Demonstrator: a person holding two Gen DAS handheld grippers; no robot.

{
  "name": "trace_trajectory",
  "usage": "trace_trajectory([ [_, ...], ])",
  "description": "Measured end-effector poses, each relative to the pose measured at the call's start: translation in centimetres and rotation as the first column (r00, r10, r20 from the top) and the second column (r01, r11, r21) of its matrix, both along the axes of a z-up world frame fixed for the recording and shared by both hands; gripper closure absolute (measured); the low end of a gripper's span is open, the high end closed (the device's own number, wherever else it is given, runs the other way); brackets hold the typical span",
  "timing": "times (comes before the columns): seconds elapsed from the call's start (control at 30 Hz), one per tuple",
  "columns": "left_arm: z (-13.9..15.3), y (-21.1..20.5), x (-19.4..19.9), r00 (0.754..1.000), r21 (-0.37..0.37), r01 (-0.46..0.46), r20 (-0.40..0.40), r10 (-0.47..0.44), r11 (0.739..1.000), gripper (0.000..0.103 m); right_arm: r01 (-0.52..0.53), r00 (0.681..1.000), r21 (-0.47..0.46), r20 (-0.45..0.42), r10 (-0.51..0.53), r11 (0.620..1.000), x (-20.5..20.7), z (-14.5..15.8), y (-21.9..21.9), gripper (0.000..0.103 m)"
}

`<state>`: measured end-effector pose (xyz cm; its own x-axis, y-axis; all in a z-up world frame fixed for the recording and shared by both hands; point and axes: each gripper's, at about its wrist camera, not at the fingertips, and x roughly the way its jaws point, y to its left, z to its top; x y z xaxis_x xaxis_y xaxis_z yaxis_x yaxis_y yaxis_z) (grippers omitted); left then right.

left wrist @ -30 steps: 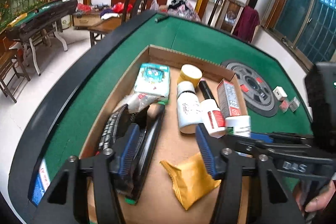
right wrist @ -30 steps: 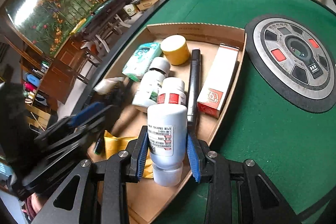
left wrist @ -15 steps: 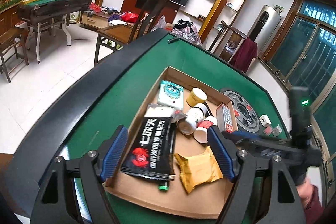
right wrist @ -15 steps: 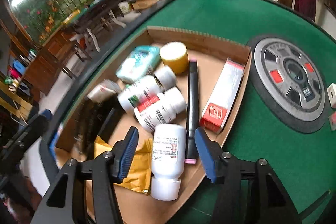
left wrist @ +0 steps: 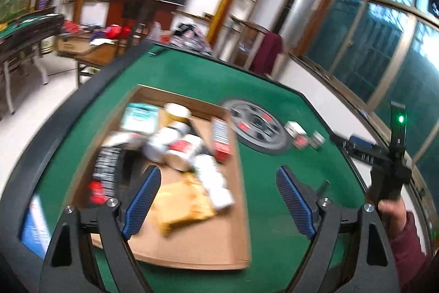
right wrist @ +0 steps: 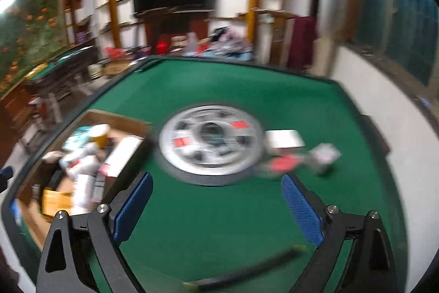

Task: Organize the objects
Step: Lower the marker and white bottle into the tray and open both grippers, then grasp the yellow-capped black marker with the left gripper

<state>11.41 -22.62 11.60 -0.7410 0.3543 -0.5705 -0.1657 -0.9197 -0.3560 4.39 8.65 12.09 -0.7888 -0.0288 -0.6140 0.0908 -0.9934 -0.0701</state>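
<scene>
While the left gripper [left wrist: 218,199] is held spread and empty, the white bottle [left wrist: 212,180] is seen lying in the cardboard tray [left wrist: 236,243]. From the right wrist, the right gripper [right wrist: 216,208] is shown spread over green felt [right wrist: 219,210].

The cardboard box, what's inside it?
The cardboard box holds white bottles, a yellow jar, a red-and-white carton, a yellow pouch and a black packet. Anything under them is hidden.
</scene>
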Motion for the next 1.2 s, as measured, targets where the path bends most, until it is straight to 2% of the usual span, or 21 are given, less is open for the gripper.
trace_trajectory([
  [0.07, 0.0, 2.5, -0.2, 0.998, 0.0, 0.053, 0.015, -0.053, 0.999, 0.018, 0.056, 0.995, 0.0, -0.083, -0.056, 0.998, 0.8, 1.1, 3.6, 0.0],
  [0.1, -0.1, 3.9, -0.4, 0.997, 0.001, 0.079, 0.023, -0.079, 0.997, 0.018, 0.074, 0.99, -0.032, -0.121, -0.077, 0.997, 0.9, 1.2, 5.5, 0.0],
  [0.13, -0.2, 5.2, -0.6, 0.994, 0.002, 0.102, 0.033, -0.102, 0.995, 0.018, 0.082, 0.991, -0.072, -0.099, -0.089, 0.994, 0.3, 0.7, 7.1, 0.0],
  [0.17, -0.3, 6.6, -0.8, 0.991, 0.002, 0.124, 0.044, -0.124, 0.992, 0.018, 0.105, 0.994, -0.106, -0.03, -0.109, 0.989, -0.9, -0.1, 8.8, 0.0],
  [0.2, -0.5, 8.0, -0.9, 0.988, -0.004, 0.147, 0.055, -0.146, 0.989, 0.018, 0.144, 0.989, -0.141, 0.062, -0.137, 0.979, -2.4, -1.2, 10.4, 0.0],
  [0.23, -0.6, 9.3, -0.9, 0.984, -0.016, 0.166, 0.064, -0.165, 0.986, 0.018, 0.198, 0.972, -0.217, 0.166, -0.164, 0.956, -4.0, -2.7, 12.8, 0.0],
  [0.3, -1.0, 11.8, -0.9, 0.978, -0.06, 0.197, 0.083, -0.192, 0.979, 0.018, 0.254, 0.962, -0.311, 0.183, -0.204, 0.916, -5.4, -4.4, 15.8, 0.0],
  [0.5, -2.5, 16.7, -1.0, 0.966, -0.18, 0.242, 0.139, -0.219, 0.953, 0.018, 0.375, 0.927, -0.351, 0.148, -0.345, 0.858, -7.2, -6.7, 20.7, 0.0],
  [0.6, -3.7, 18.4, -1.9, 0.962, -0.225, 0.257, 0.156, -0.225, 0.94, 0.018, 0.411, 0.911, -0.417, 0.21, -0.354, 0.811, -6.9, -8.2, 22.7, 0.0],
  [0.67, -4.5, 19.7, -2.8, 0.957, -0.248, 0.271, 0.172, -0.233, 0.93, 0.018, 0.416, 0.91, -0.46, 0.219, -0.353, 0.785, -6.8, -8.3, 23.4, 0.0],
  [0.73, -5.4, 21.3, -3.5, 0.951, -0.274, 0.293, 0.181, -0.25, 0.916, 0.018, 0.402, 0.916, -0.473, 0.205, -0.345, 0.784, -6.8, -8.0, 23.2, 0.0],
  [0.83, -6.1, 22.9, -4.2, 0.943, -0.305, 0.323, 0.19, -0.275, 0.896, 0.018, 0.381, 0.925, -0.456, 0.186, -0.332, 0.804, -7.0, -7.8, 22.4, 0.0],
  [0.93, -6.9, 24.4, -4.9, 0.932, -0.329, 0.355, 0.196, -0.305, 0.875, 0.018, 0.37, 0.929, -0.45, 0.194, -0.316, 0.813, -7.4, -8.0, 21.8, 0.0],
  [1.2, -8.7, 28.4, -6.5, 0.914, -0.401, 0.406, 0.204, -0.352, 0.822, 0.018, 0.392, 0.92, -0.448, 0.21, -0.331, 0.804, -7.0, -8.5, 22.1, 0.0],
])
